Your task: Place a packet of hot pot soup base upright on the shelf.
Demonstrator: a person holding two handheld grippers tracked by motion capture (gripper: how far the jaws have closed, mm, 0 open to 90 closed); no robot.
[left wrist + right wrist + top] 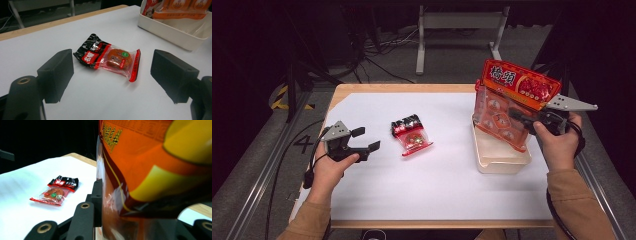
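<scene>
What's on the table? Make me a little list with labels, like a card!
Table: wooden table with a white sheet
Right gripper: shut on the big orange-red snack bag, held upright over the tub
Tub: cream plastic tub, at the table's right side
Left gripper: open, holding nothing, aimed at the small packet
Small packet: small red-and-black clear snack packet, lying flat mid-table, untouched

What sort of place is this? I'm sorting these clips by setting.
Probably a lab or studio set up for recording: a white-covered table with a metal rail alongside, cables across the grey floor, and dark surroundings.
</scene>
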